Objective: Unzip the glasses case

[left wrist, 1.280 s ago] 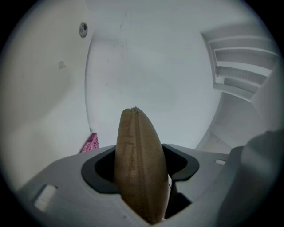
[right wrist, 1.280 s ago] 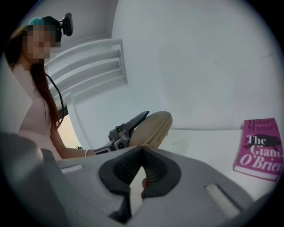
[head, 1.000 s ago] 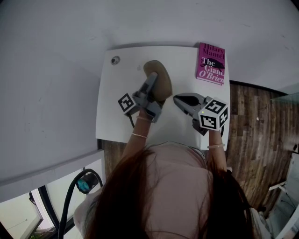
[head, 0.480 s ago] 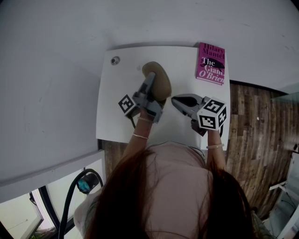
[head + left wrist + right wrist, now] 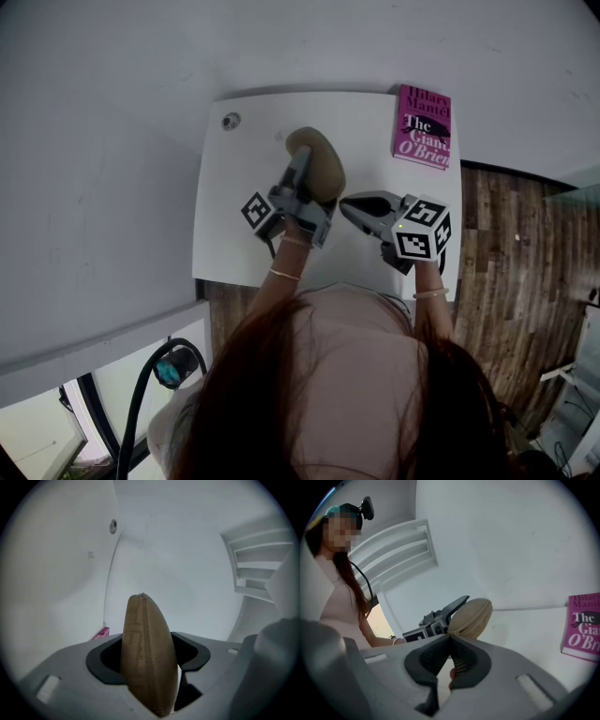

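Person (image 5: 328, 394): nearest the camera, long dark hair, pale pink top, a thin bracelet (image 5: 279, 273) on each wrist, both arms reaching out over the surface (image 5: 225, 246). Black hose (image 5: 139, 398): a loop low at the person's left, off the surface. Left claw (image 5: 307, 176): tilted slightly upward, its jaws set wide and clamped on the glasses case (image 5: 321, 159), one dark pad pressing each broad side. Right claw (image 5: 345, 202): just beside the left one, its jaws fully together with the ribbed pads meeting. Its tip sits at the near right edge of the case, and whether it pinches a zip pull there cannot be told. Glasses case: tan, oval, cloth-covered, held on edge over the middle of the surface towards its far side, with the seam facing back along the left claw. The seam round the rim looks closed; whether the case touches the surface cannot be told. Surface: white, rectangular. Book (image 5: 423, 127): magenta cover, lying flat at the far right corner, well apart from the case. Round fitting (image 5: 231, 121): small and grey, set near the far left corner. Floor (image 5: 506, 253): dark wooden boards to the right of the surface. Wall (image 5: 300, 47): plain white, beyond the far edge.
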### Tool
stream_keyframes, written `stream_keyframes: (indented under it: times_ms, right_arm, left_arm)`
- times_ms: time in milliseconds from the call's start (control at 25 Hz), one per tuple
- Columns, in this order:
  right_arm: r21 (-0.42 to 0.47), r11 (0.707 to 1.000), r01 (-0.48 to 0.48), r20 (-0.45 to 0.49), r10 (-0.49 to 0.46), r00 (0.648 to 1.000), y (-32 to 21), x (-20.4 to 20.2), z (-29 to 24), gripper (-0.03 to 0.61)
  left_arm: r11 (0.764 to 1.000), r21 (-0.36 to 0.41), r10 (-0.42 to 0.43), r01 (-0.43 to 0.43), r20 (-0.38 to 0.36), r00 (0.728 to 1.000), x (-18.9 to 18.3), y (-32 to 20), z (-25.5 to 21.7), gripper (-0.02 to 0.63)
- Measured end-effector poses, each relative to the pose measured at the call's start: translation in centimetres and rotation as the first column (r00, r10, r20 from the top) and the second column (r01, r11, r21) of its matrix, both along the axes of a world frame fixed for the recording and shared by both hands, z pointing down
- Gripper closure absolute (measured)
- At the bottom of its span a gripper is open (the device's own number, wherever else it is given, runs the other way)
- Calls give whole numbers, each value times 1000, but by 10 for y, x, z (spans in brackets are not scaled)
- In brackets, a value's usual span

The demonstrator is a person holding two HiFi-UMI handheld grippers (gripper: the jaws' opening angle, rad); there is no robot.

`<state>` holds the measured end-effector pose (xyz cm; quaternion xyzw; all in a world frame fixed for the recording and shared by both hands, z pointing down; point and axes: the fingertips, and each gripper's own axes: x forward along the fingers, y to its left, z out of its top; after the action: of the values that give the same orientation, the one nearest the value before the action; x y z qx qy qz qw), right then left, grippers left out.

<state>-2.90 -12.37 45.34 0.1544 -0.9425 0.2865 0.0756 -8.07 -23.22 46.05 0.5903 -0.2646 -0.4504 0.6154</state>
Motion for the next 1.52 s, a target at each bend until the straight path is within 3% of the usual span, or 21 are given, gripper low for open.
stream_keyframes:
  times_ms: [800, 1160, 1520]
  right_arm:
    - [-36, 996, 78, -4, -78, 997, 14, -16, 6, 575]
    - [-39, 995, 96, -17, -97, 995, 18, -21, 9, 575]
    - [-24, 999, 46, -13, -47, 999, 16, -17, 12, 566]
  left_arm:
    - [1000, -21, 7, -7, -26, 1000, 3, 5, 7, 321]
    - [1000, -16, 19, -19, 3, 1000, 6, 6, 7, 319]
    - [999, 17, 37, -38, 53, 998, 9, 5, 3, 321]
